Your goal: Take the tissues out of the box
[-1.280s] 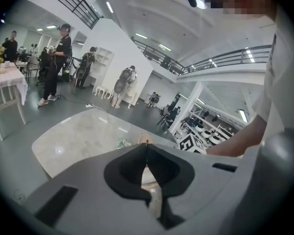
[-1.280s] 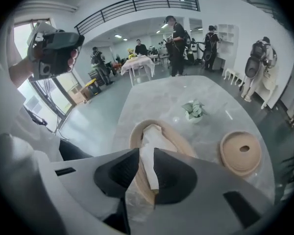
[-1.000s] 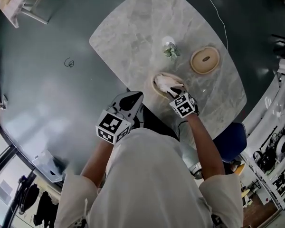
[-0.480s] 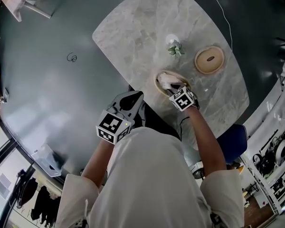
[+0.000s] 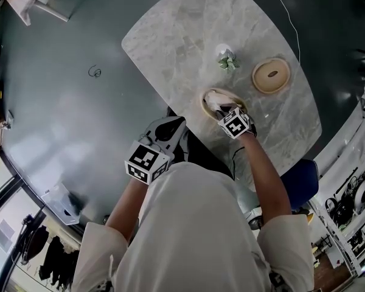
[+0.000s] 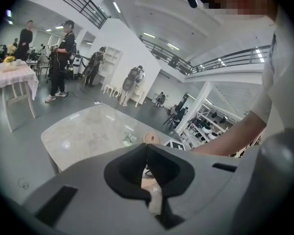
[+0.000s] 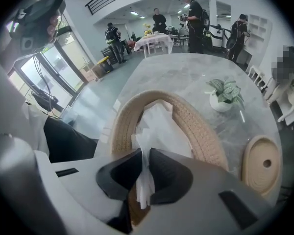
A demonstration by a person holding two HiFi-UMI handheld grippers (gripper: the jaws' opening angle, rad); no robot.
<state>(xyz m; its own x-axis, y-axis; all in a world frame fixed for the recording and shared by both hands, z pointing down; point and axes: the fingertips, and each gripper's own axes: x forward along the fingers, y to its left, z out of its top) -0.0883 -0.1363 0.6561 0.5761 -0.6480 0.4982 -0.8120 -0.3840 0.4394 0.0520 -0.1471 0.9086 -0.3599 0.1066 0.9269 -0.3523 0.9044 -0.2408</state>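
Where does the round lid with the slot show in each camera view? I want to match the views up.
Head view: the lid lies at upper right on the table, right of the potted plant.
Left gripper view: the lid is small, near centre, just right of the plant.
Right gripper view: the lid is at the lower right edge, below the plant.
Shared landmark: the potted plant.

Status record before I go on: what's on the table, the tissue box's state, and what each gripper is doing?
surface: grey marble oval table
tissue box: round woven basket, open, white tissues inside
lid: round woven lid with centre hole, off, on the table beside the basket
other: small potted plant in white pot
right gripper: jaws shut on the white tissues, over the basket
left gripper: jaws together, empty, off the table's near edge
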